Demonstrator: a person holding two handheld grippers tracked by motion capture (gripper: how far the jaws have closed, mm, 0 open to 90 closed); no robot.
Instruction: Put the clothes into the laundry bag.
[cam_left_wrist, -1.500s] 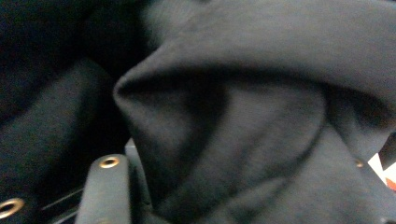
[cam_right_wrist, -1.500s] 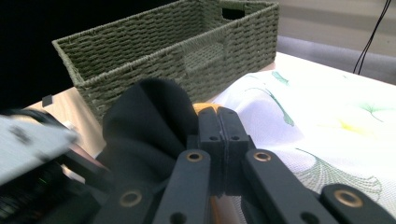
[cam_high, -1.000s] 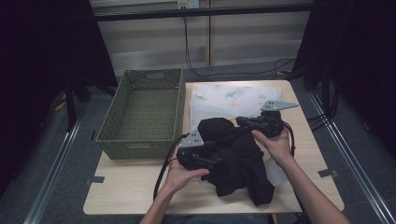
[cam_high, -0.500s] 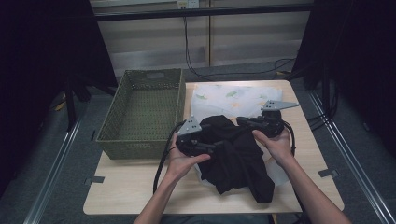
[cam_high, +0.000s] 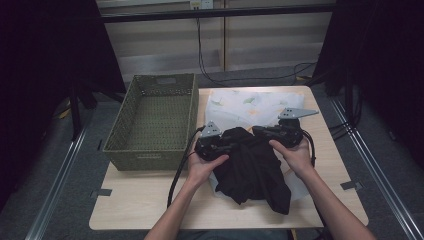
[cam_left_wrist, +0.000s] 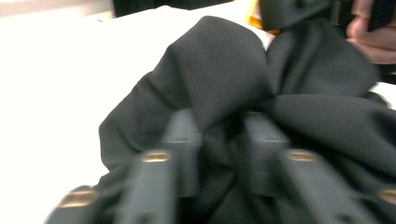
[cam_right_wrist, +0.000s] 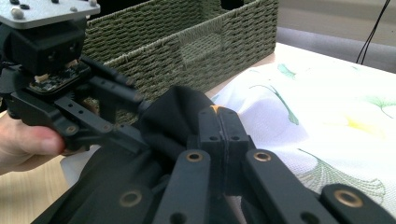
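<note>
Black garment (cam_high: 255, 170) bunched mid-table on leaf-print cloth (cam_high: 245, 105). Left gripper (cam_left_wrist: 219, 135) jaws just closing, fold between them. Right gripper (cam_right_wrist: 218, 122) clamped tight on garment edge. Green wicker basket (cam_high: 152, 150) left; bare table (cam_high: 145, 200) near front edge. No legible writing.

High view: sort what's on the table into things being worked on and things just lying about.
In the job:
black garment, pinched along its top edge
left gripper, jaws just closing on the fabric
right gripper, shut on the fabric

Lying about:
woven basket
leaf-print cloth under the garment
</note>
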